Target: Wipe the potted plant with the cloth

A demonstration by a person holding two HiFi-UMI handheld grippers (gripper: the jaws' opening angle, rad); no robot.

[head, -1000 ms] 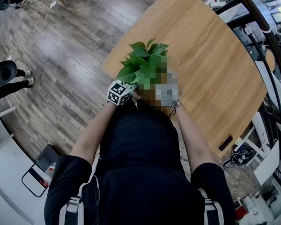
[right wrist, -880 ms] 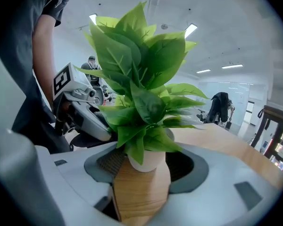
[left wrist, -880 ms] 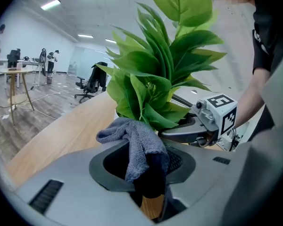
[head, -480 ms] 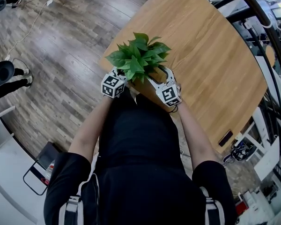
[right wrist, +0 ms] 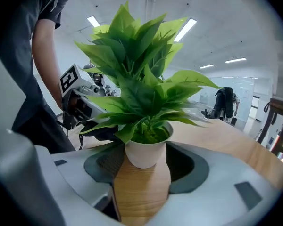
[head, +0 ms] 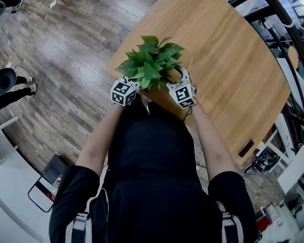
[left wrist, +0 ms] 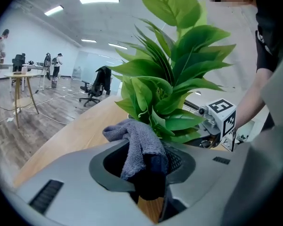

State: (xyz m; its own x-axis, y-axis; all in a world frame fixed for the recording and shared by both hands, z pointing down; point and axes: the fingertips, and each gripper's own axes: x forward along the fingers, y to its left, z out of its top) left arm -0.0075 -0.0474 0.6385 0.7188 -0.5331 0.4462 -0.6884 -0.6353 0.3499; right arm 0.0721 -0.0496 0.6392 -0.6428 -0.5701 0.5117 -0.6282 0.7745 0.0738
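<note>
Clenching a grey cloth (left wrist: 140,147) in the left gripper (left wrist: 148,175), with the loose end bunched above the jaws and touching the lower leaves of the potted plant (left wrist: 172,84). Holding the right gripper (right wrist: 142,171) released and spread wide, with the white pot (right wrist: 145,155) upright between the jaw tips; no telling whether either pad touches it. From the head view, flanking the foliage, left gripper at its left, right gripper at its right. Standing at the near corner of a light wooden table (head: 228,54), close to the edge, just ahead of the person's black shirt (head: 152,176). Beyond the table, wood-plank floor (head: 66,59).
</note>
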